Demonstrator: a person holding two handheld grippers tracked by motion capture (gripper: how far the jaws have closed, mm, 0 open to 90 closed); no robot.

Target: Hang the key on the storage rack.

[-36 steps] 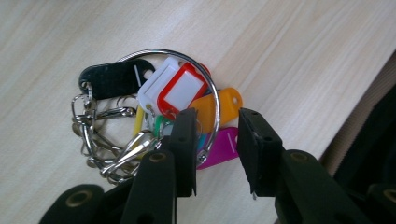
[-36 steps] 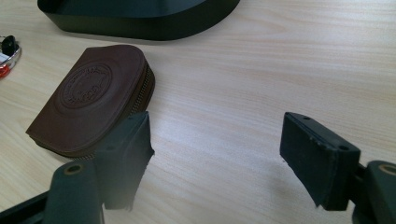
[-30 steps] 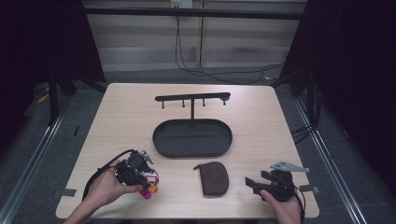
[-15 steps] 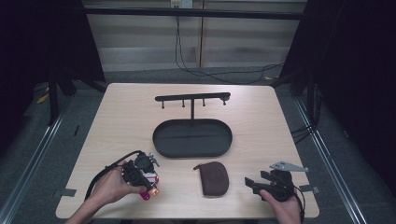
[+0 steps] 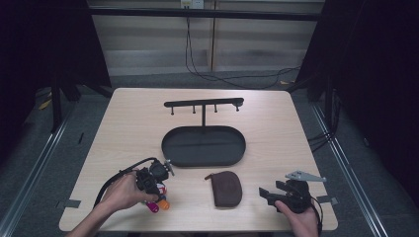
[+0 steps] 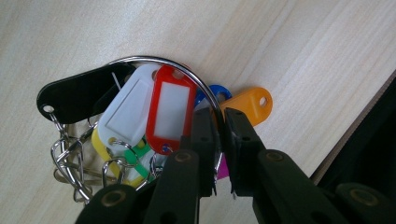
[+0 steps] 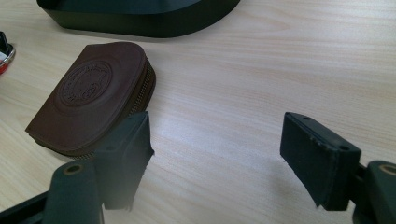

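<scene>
The table (image 5: pixel 276 118) is pale wood, and its largest load is a dark oval tray (image 5: pixel 203 145) near the middle, with a low rack of pegs (image 5: pixel 203 104) standing at the tray's far edge. Nearer the person, a brown zip pouch (image 5: pixel 227 187) lies flat between the two hands, well apart from the left one and just beside the right one. The right gripper (image 5: pixel 269 195) rests at the near right corner of the table with its jaws standing wide and nothing between them; in the right gripper view the pouch (image 7: pixel 88 95) sits just ahead of one jaw. The work in hand is on the other side: the bunch of key tags (image 5: pixel 157 202) lies at the near left of the table, close to the front edge, directly under the left gripper (image 5: pixel 157 190), which points down at it. In the left gripper view the big metal ring (image 6: pixel 187 81) arches across the table surface and passes between the two jaws, which have just been closing and now stand narrow on the wire beside the red tag (image 6: pixel 169 109). They appear to pinch the ring, with the orange tag (image 6: pixel 247 103) lying just beyond the jaw tips. The tags fan out to one side of the ring, so a lift would probably let them swing beneath the grip.
</scene>
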